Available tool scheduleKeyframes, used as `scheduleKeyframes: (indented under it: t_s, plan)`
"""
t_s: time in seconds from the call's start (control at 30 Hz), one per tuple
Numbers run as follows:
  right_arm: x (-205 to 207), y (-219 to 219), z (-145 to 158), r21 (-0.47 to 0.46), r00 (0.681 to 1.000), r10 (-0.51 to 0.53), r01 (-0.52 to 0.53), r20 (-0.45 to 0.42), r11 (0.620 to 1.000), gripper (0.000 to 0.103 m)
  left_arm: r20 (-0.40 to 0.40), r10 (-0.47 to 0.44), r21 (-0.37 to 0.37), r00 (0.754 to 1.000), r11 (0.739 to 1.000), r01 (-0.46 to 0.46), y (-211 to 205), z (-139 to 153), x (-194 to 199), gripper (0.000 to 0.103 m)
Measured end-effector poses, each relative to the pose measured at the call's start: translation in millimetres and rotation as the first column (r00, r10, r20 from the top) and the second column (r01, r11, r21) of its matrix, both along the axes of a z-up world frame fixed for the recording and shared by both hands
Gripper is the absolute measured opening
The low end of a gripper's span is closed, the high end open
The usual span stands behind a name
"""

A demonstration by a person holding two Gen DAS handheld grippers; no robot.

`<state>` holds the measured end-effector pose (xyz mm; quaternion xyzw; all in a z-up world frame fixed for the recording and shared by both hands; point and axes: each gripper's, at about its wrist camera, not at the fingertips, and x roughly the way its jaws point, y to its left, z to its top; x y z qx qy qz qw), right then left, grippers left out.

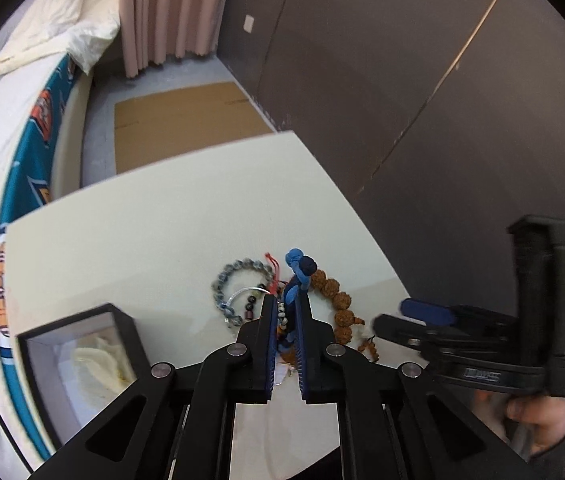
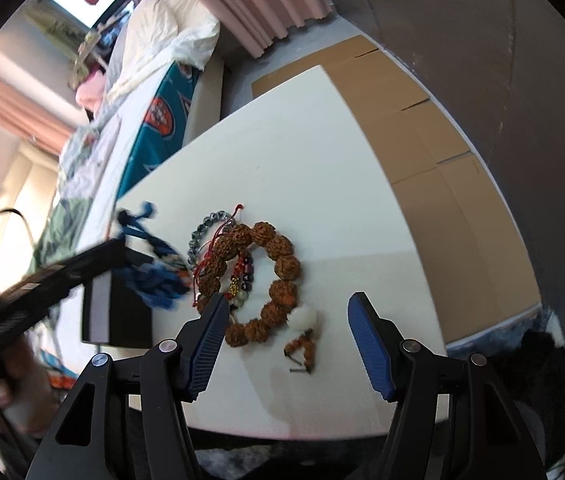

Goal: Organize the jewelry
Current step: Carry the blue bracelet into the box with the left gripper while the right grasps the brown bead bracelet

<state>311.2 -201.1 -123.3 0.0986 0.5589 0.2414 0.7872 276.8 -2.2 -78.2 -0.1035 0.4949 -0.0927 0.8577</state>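
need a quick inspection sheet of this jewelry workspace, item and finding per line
surface: cream white tabletop, mostly bare.
job's things: blue braided cord bracelet; brown knobbly seed-bead bracelet with white bead; grey-blue glass-bead bracelet; red string bracelet, all piled together; open black box with cream lining at the table's left edge.
clutter: nothing seen.
grippers: left tongs shut on the blue cord bracelet; right tongs open over the brown beads, holding nothing.
cables: nothing seen on the table.
surroundings: bed with teal patterned sheet, pink curtain, flattened brown cardboard, dark wall.
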Motion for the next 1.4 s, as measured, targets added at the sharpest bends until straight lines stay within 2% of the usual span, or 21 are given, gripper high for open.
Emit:
scheduleKeyframes:
  t_s: [0.2,0.27,0.43,0.53,0.57,0.6,0.67,0.8,1.0,1.13,1.3,1.4]
  plan:
    - [12.4,32.7,-8.1,-0.13,0.995,0.099,-0.094,0.028,0.987,0.06,0.034,0.06,-0.005,0.998,0.998,-0.06,27.6,17.0,-18.1,0.008]
    - [16.3,43.8,-13.8,-0.206,0.99,0.136,-0.126,0.033,0.97,0.053,0.044,0.086,-0.013,0.995,0.996,-0.086,37.7,21.7,-24.2,0.008]
    - [19.0,60.9,-22.6,-0.307,0.981,0.191,-0.173,0.031,0.936,0.052,0.075,0.134,-0.027,0.988,0.991,-0.132,59.0,33.0,-40.5,0.008]
    - [16.8,70.4,-22.3,-0.388,0.975,0.215,-0.175,0.061,0.905,0.041,0.086,0.159,-0.035,0.984,0.987,-0.157,70.3,37.3,-48.8,0.008]
    - [15.7,72.3,-22.3,-0.42,0.973,0.221,-0.171,0.073,0.891,0.03,0.086,0.172,-0.036,0.981,0.985,-0.169,74.8,37.4,-51.8,0.008]
    - [15.2,73.4,-21.7,-0.438,0.971,0.224,-0.167,0.082,0.884,0.024,0.087,0.181,-0.038,0.98,0.983,-0.178,78.5,37.4,-54.2,0.008]
    - [17.3,70.3,-19.7,-0.407,0.973,0.22,-0.173,0.073,0.897,0.02,0.086,0.199,-0.038,0.976,0.98,-0.196,85.1,36.3,-60.0,0.008]
    - [17.6,59.2,-10.2,-0.334,0.977,0.194,-0.154,0.089,0.93,0.019,0.085,0.223,-0.046,0.971,0.975,-0.219,97.7,33.6,-68.7,0.008]
    - [2.7,49.6,20.1,-0.179,0.977,0.166,-0.14,0.133,0.974,0.019,0.052,0.247,-0.068,0.968,0.968,-0.243,112.7,19.9,-75.0,0.008]
    - [-8.5,49.9,45.7,-0.123,0.969,0.17,-0.149,0.179,0.981,0.019,0.023,0.249,-0.108,0.968,0.963,-0.245,117.7,8.8,-73.8,0.008]
    - [-19.3,61.9,74.5,-0.097,0.955,0.175,-0.156,0.239,0.983,0.019,-0.032,0.251,-0.168,0.967,0.953,-0.253,121.4,-7.7,-65.8,0.009]
    - [-26.3,65.0,87.5,-0.084,0.948,0.179,-0.162,0.263,0.983,0.019,-0.085,0.276,-0.12,0.957,0.951,-0.285,124.7,-20.5,-59.1,0.01]
